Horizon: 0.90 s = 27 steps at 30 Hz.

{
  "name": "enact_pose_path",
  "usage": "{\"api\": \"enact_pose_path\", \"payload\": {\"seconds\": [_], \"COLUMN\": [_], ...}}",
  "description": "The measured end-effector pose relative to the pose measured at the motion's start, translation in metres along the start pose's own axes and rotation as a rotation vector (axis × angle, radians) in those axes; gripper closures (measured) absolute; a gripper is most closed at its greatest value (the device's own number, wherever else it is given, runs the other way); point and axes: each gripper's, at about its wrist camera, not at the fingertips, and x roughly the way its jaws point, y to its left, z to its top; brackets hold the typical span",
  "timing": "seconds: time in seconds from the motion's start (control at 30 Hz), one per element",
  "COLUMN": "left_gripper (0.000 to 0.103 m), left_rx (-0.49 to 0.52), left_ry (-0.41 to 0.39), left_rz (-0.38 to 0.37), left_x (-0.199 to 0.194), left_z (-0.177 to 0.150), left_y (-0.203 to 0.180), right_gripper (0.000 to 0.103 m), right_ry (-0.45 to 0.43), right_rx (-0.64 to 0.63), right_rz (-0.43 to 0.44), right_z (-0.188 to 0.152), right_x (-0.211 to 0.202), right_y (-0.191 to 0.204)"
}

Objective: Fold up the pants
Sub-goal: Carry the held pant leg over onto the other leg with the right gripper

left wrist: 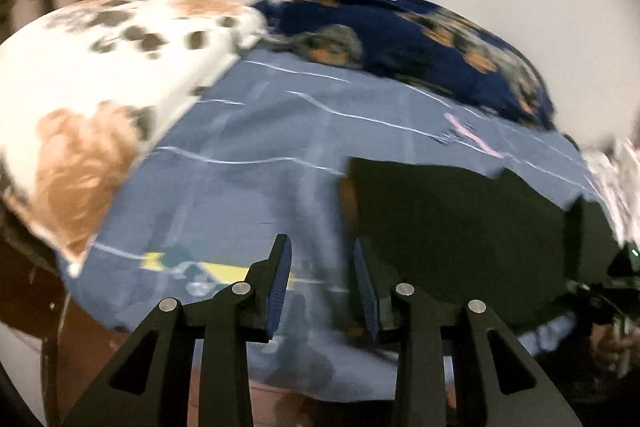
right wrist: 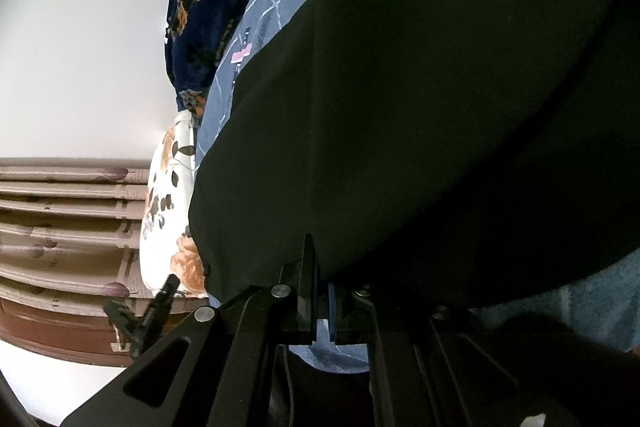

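Pants [left wrist: 460, 227], black, lie spread on a blue sheet [left wrist: 248, 131] that covers the bed. In the right wrist view they fill most of the frame, hanging close in front of the lens. The right gripper [right wrist: 320, 291] has its fingers [right wrist: 306, 283] pressed together on the pants' edge, pinching the dark cloth. The left gripper [left wrist: 322, 287] hovers over the sheet just beside the pants' left edge; its 2 fingers [left wrist: 280, 279] stand a little apart with only sheet showing between them, gripping nothing. At the head of the bed sit 2 pillows, a white floral pillow [left wrist: 100, 75] on the left and a navy floral pillow [left wrist: 420, 35] next to it, touching. The left wrist view is blurred.
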Motion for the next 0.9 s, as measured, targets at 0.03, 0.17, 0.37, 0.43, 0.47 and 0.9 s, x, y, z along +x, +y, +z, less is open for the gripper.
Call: {"api": "enact_pose_path", "payload": {"seconds": [0.03, 0.17, 0.37, 0.43, 0.47, 0.9], "left_gripper": [0.069, 0.069, 0.069, 0.069, 0.069, 0.069], "left_rx": [0.021, 0.134, 0.270, 0.271, 0.268, 0.236], "left_ry": [0.017, 0.114, 0.212, 0.242, 0.241, 0.226], "left_rz": [-0.033, -0.173, -0.203, -0.193, -0.189, -0.194], "left_x": [0.003, 0.028, 0.060, 0.069, 0.071, 0.077], "left_z": [0.000, -0.007, -0.034, -0.042, -0.046, -0.048], "left_y": [-0.013, -0.073, -0.118, -0.118, -0.117, -0.110], "right_gripper": [0.098, 0.098, 0.098, 0.098, 0.097, 0.081], "right_ry": [-0.001, -0.013, -0.012, -0.007, -0.012, -0.340], "right_rx": [-0.001, -0.008, -0.001, -0.002, 0.008, 0.117], "right_rz": [0.000, -0.008, 0.006, 0.023, 0.044, 0.196], "right_z": [0.000, -0.003, -0.008, -0.007, -0.005, 0.068], "right_x": [-0.001, -0.004, -0.012, -0.012, -0.012, -0.098], "right_y": [0.000, 0.001, -0.003, -0.006, -0.008, -0.073]}}
